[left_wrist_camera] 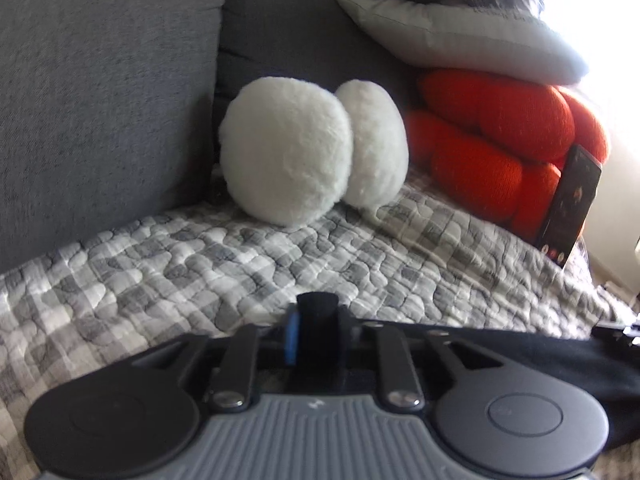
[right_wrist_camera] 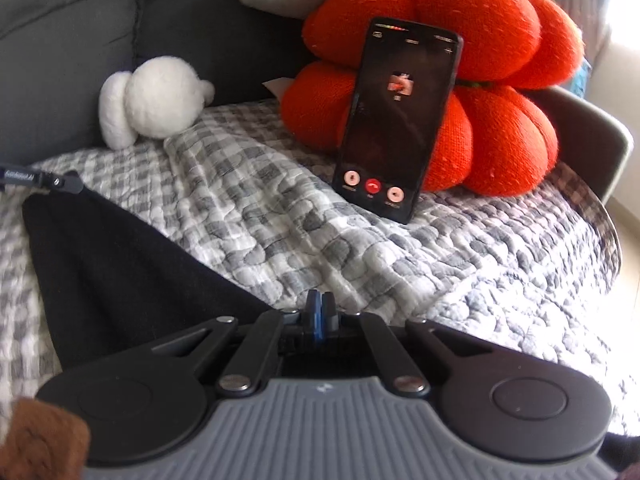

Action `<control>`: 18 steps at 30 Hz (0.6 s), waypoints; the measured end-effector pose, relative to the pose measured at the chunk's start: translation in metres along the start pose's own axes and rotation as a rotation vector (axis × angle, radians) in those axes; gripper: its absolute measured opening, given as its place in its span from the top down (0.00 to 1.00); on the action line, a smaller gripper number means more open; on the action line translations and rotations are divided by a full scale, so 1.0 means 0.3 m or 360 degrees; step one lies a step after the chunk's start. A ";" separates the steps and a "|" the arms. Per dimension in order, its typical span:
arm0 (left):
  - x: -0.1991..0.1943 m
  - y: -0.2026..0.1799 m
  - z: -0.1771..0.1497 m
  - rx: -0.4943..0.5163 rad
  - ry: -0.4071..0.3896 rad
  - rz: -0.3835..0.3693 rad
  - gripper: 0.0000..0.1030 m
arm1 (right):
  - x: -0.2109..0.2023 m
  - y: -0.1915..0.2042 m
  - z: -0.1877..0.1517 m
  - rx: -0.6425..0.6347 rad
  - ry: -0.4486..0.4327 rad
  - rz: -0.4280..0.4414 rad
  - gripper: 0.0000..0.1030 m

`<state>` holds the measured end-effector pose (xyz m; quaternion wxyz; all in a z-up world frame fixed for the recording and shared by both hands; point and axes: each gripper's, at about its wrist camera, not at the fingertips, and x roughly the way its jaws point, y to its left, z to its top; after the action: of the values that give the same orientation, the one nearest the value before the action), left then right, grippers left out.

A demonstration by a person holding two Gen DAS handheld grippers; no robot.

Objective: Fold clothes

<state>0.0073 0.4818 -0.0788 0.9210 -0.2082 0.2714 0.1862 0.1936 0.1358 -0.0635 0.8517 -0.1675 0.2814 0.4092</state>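
A black garment (right_wrist_camera: 120,264) lies on the grey checked quilt (right_wrist_camera: 280,216), stretched between both grippers. My left gripper (left_wrist_camera: 316,320) is shut on its one corner; black cloth shows between the fingers and the garment's edge (left_wrist_camera: 520,356) runs off to the right. My right gripper (right_wrist_camera: 319,308) is shut on the opposite end, its fingers pressed together with a blue pad between them. The left gripper's tip (right_wrist_camera: 60,182) shows at the garment's far left corner in the right wrist view.
A white fluffy cushion (left_wrist_camera: 304,152) leans on the grey sofa back (left_wrist_camera: 100,100). An orange knot cushion (right_wrist_camera: 460,80) sits at the right with a phone (right_wrist_camera: 396,120) propped against it, and a pale pillow (left_wrist_camera: 460,36) on top. A brown plush thing (right_wrist_camera: 40,444) shows bottom left.
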 end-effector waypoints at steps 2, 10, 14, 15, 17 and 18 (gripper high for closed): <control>-0.027 0.014 0.014 -0.0049 0.0014 0.0039 0.42 | -0.024 -0.005 0.000 0.0046 -0.0008 0.0008 0.86; -0.145 0.104 0.030 -0.0285 0.0159 0.0068 0.38 | -0.139 0.056 -0.023 0.0048 -0.0093 0.0196 0.47; -0.152 0.106 0.022 -0.0295 0.0227 0.0020 0.49 | -0.180 0.108 -0.043 0.0035 -0.0099 0.0336 0.50; -0.150 0.099 0.020 -0.0278 0.0239 0.0012 0.50 | -0.185 0.119 -0.049 0.0040 -0.0090 0.0380 0.52; -0.146 0.084 0.014 -0.0244 0.0262 -0.0004 0.52 | -0.189 0.144 -0.060 0.0051 -0.0064 0.0463 0.57; -0.141 0.075 0.010 -0.0219 0.0275 0.0002 0.52 | -0.185 0.157 -0.067 0.0054 -0.0045 0.0496 0.59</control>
<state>-0.0349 0.4925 -0.0583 0.8776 -0.2861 0.3365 0.1862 0.1215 0.1207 -0.0476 0.7845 -0.1016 0.2989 0.5338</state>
